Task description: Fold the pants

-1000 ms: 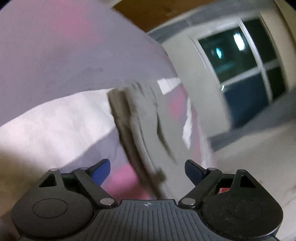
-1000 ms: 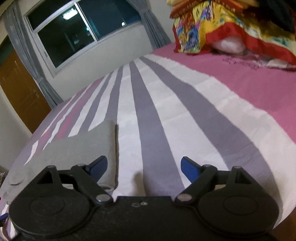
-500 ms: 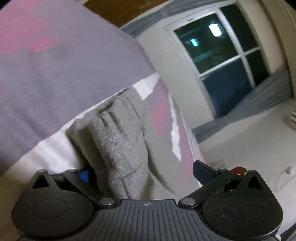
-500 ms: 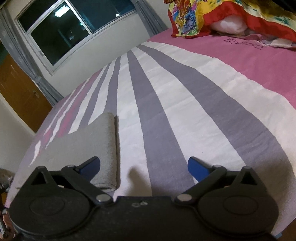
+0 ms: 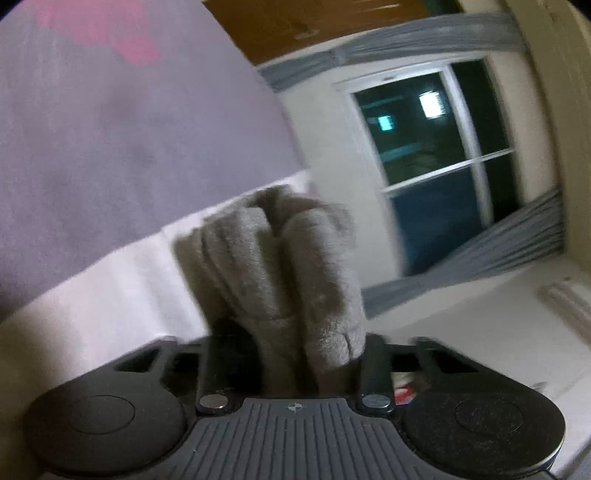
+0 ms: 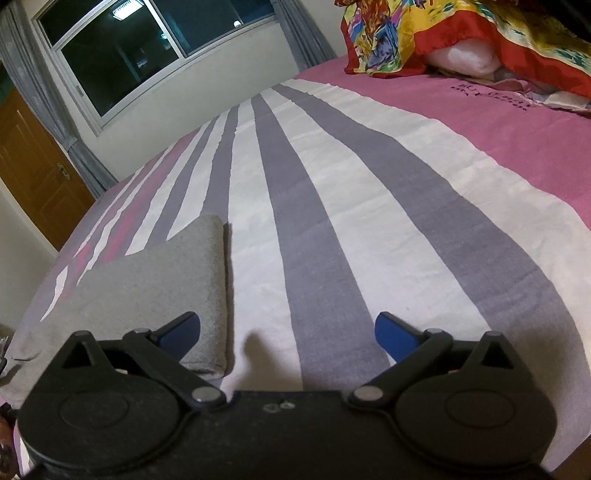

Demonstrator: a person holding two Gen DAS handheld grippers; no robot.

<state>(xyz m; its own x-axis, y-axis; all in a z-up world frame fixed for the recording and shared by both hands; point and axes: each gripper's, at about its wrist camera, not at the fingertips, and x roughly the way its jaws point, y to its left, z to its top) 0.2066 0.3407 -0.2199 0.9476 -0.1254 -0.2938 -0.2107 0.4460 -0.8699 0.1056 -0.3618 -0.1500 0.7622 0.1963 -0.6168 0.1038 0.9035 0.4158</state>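
Note:
The grey pants (image 6: pixel 147 280) lie folded flat on the striped bed cover (image 6: pixel 314 206), at the left of the right wrist view. My right gripper (image 6: pixel 288 332) is open and empty, hovering just above the bed with its left fingertip (image 6: pixel 181 330) over the folded edge. In the left wrist view my left gripper (image 5: pixel 291 354) is shut on a bunched end of the grey pants (image 5: pixel 280 266), which fills the gap between its fingers. The fingertips are hidden by the cloth. The view is blurred.
A colourful red and yellow blanket (image 6: pixel 461 33) and a white pillow (image 6: pixel 461 59) lie at the far right of the bed. A window (image 6: pixel 147 48), grey curtains and a brown door (image 6: pixel 33 166) stand beyond the bed's far edge.
My left gripper has closed on the end of the pants; its fingers were wide open a second ago. My right gripper has stayed open and tilted slightly over the bed.

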